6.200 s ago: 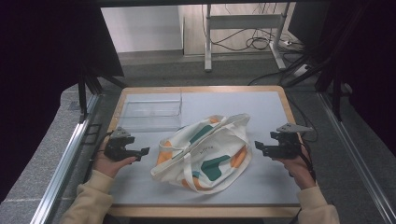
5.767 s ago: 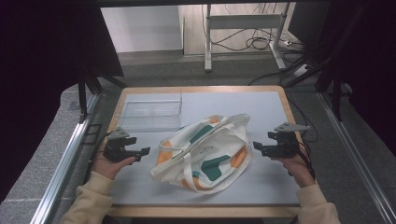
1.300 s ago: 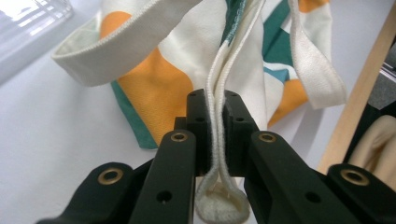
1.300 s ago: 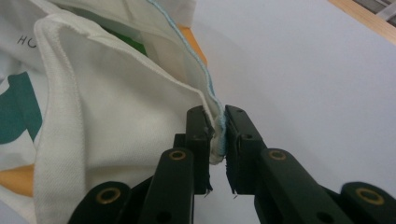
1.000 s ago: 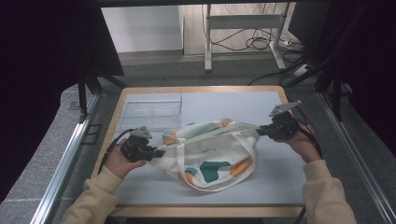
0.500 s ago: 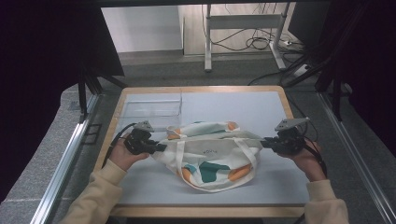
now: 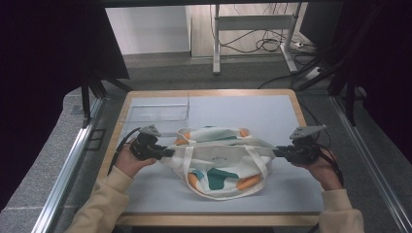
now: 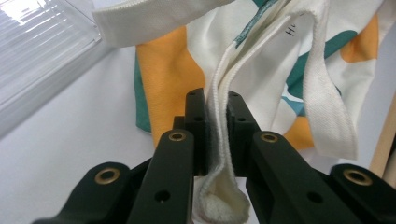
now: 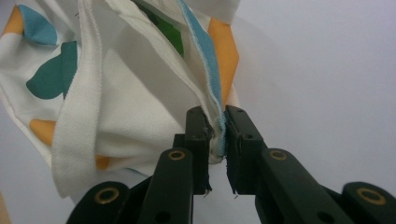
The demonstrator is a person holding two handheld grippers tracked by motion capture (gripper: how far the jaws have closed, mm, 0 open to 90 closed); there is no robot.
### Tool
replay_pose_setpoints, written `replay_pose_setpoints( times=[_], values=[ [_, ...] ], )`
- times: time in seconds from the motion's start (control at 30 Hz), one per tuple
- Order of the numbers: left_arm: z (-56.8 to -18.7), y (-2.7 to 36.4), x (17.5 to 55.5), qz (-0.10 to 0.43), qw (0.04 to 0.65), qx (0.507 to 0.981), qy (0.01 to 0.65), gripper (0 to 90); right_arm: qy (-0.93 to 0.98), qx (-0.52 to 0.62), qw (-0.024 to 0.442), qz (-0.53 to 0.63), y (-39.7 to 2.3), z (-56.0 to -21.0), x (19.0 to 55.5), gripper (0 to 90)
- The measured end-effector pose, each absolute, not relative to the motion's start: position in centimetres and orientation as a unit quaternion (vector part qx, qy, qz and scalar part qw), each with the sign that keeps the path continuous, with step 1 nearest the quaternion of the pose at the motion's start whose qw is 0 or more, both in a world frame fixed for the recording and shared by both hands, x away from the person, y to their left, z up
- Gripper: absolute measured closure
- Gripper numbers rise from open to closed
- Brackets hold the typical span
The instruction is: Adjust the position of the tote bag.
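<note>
Tote bag (image 7: 221, 162) stretches sideways between our grippers: left gripper (image 7: 165, 152) clamps its left rim corner, right gripper (image 7: 278, 152) its right, both equally near.

A wood-edged desk (image 7: 291, 99) with a pale grey-blue top carries a white tote bag (image 7: 221, 162) printed in orange and green, lying between the two tools, and a clear plastic tray (image 7: 155, 110) beyond the left tool (image 7: 167, 152).
</note>
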State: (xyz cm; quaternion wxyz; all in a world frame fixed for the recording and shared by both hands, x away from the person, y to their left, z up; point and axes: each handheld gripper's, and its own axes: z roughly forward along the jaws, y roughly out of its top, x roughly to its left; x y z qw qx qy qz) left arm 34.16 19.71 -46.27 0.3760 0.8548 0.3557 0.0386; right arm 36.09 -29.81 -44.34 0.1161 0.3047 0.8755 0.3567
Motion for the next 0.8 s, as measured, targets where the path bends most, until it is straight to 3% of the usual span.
replay_pose_setpoints(
  times=[0.1,0.17,0.27,0.4,0.57,0.8],
  values=[
    [-46.1,19.8,33.7,0.046,0.379,0.856,0.349,80.6,0.874,0.306,0.118,0.359,-29.9,-44.3,36.1,76.4],
    [-45.9,19.9,33.6,0.046,0.385,0.854,0.347,76.2,0.872,0.307,0.118,0.362,-30.0,-44.2,36.1,66.6],
    [-45.6,19.9,33.5,0.042,0.387,0.854,0.345,58.9,0.862,0.325,0.133,0.365,-30.3,-44.1,35.9,47.3],
    [-44.5,19.9,32.9,0.067,0.391,0.852,0.342,43.6,0.848,0.349,0.136,0.375,-30.8,-43.7,35.7,37.0],
    [-43.5,19.9,32.5,0.076,0.402,0.851,0.329,34.2,0.829,0.358,0.162,0.398,-31.2,-42.5,34.9,33.8],
    [-42.7,19.8,32.3,0.098,0.416,0.843,0.327,32.7,0.816,0.359,0.174,0.419,-30.6,-41.3,34.3,32.9]
  ],
)
